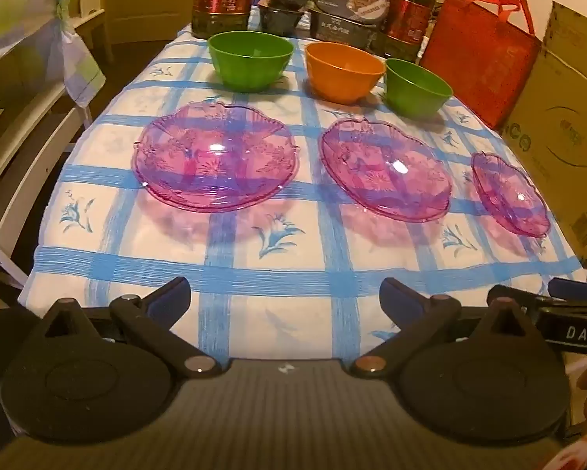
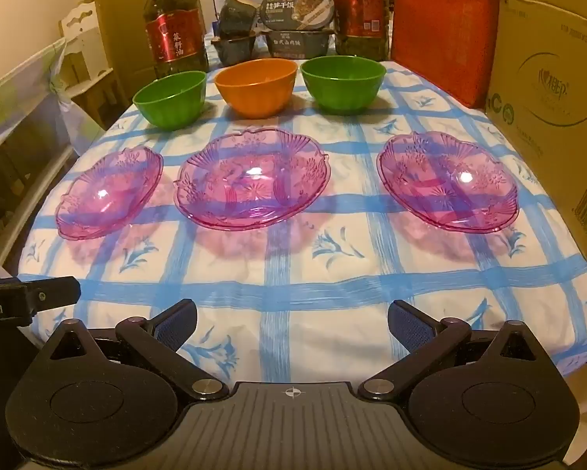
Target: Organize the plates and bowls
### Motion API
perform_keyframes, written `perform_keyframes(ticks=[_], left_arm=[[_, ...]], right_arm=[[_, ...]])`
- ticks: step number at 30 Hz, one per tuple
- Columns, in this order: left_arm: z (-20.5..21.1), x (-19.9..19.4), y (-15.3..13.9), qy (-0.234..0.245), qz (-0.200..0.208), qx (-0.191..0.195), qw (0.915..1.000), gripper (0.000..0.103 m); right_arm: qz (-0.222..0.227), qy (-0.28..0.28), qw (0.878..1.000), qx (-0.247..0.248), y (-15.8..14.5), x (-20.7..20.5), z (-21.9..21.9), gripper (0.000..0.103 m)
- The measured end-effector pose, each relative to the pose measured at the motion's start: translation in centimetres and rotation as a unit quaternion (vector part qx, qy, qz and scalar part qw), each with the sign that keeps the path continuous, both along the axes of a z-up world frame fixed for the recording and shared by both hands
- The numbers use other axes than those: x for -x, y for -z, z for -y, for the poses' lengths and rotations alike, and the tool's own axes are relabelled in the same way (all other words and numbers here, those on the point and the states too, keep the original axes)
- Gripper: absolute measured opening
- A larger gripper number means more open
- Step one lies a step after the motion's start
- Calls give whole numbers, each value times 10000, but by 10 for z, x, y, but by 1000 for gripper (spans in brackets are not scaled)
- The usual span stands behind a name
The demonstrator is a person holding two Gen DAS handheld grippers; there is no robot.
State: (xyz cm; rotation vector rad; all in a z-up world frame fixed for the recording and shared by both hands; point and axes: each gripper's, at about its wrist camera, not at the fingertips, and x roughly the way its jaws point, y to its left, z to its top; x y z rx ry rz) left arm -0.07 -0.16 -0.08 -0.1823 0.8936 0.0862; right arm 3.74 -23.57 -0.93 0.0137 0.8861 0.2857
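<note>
While both grippers are hovering at the tablecloth's (image 2: 332, 313) near edge, left gripper (image 1: 285, 301) and right gripper (image 2: 292, 321) are gaping, released. Three pink plates (image 2: 250, 180) are lying apart beyond; three bowls (image 2: 256, 86) are sitting behind them.

I am seeing bare tablecloth (image 2: 293, 274) lying across the lower middle of both frames, giving my grippers open passage. Three purple plates (image 2: 252, 180) are sitting apart across mid-frame with gaps between them. Bowls (image 2: 256, 86) are lining up behind. Oil bottles (image 2: 174, 39) and food boxes (image 2: 299, 19) are blocking the top; a cardboard box (image 2: 548, 90) and red bag (image 2: 442, 35) are walling the right.
</note>
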Motion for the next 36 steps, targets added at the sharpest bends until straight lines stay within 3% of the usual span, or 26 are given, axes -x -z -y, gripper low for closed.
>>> perform_keyframes(ticks=[6, 10, 36], left_arm=[[13, 3, -2, 114, -14, -115, 9999, 102], [6, -1, 1, 111, -16, 102, 9999, 102], [12, -1, 2, 221, 0, 61, 9997, 102]], right_arm=[[9, 34, 10000, -33, 0, 0, 1, 103], [-65, 5, 10000, -74, 1, -5, 6, 103], [-64, 13, 9999, -85, -1, 0, 0, 103]])
